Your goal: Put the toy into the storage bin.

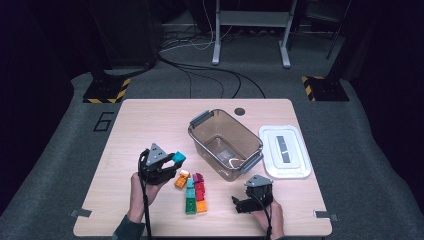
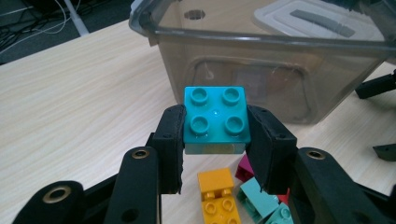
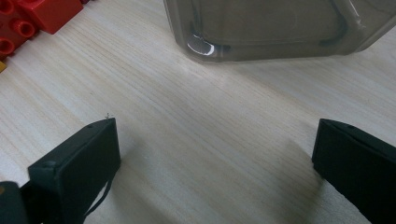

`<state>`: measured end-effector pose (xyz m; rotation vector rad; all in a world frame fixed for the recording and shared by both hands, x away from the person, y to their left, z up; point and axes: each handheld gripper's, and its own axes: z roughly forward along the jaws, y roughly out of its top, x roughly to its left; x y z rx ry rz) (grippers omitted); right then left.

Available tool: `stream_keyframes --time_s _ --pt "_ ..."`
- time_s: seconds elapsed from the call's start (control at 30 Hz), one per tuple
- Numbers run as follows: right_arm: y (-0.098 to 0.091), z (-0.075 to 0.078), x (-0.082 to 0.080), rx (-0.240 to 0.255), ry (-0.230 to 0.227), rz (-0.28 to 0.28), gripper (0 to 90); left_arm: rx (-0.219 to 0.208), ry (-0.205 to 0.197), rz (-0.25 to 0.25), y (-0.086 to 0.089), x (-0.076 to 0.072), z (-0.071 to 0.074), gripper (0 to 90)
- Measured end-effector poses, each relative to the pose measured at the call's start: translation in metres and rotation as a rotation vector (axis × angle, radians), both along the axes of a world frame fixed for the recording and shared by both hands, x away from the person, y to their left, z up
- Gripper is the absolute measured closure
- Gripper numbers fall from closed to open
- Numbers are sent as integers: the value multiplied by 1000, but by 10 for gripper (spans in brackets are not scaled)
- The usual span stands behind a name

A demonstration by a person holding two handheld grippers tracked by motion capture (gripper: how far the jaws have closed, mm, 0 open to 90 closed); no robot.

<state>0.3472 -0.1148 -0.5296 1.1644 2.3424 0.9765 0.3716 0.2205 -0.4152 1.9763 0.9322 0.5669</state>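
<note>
We pinch the teal four-stud brick [image 2: 215, 120] between our left gripper [image 2: 215, 140] pads, lifted above the brick pile [image 1: 195, 192], with the clear bin [image 1: 225, 144] at two o'clock. Our right gripper [image 3: 215, 168] rests on the table [image 1: 150, 125], jaws spread wide.

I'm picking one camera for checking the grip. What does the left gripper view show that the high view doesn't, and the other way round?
Left gripper view: the four studs on the teal brick and both pads pressed on its sides. High view: the whole table, the right gripper with jaws open, and the row of bricks. Both: the left gripper, the clear bin and the white lid.
</note>
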Motion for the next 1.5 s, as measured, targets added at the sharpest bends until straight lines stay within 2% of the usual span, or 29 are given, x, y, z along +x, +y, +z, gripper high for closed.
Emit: stream_keyframes --time_s 0.17,0.33,0.67,0.83,0.9,1.13,1.27,1.33,1.5 --pt "0 0 0 0 -1 0 1 13 -9 -15 -2 6 8 588" --pt "0 0 0 0 0 0 1 -26 0 -38 -5 14 14 588" --pt "0 0 0 0 -1 1 1 -22 -4 -49 -12 31 28 588" --pt "0 0 0 0 0 0 1 -1 -3 -69 -19 42 35 588" --pt "0 0 0 0 0 0 1 -13 8 -83 -22 46 37 588" --pt "0 0 0 0 0 0 1 -8 -4 -94 -33 57 45 588" --pt "0 0 0 1 -1 -2 1 1 3 -102 -40 69 50 588" --pt "0 0 0 1 -1 -4 1 18 -3 -101 -45 76 53 588" --pt "0 0 0 2 1 -3 1 17 26 -119 -54 96 52 588"
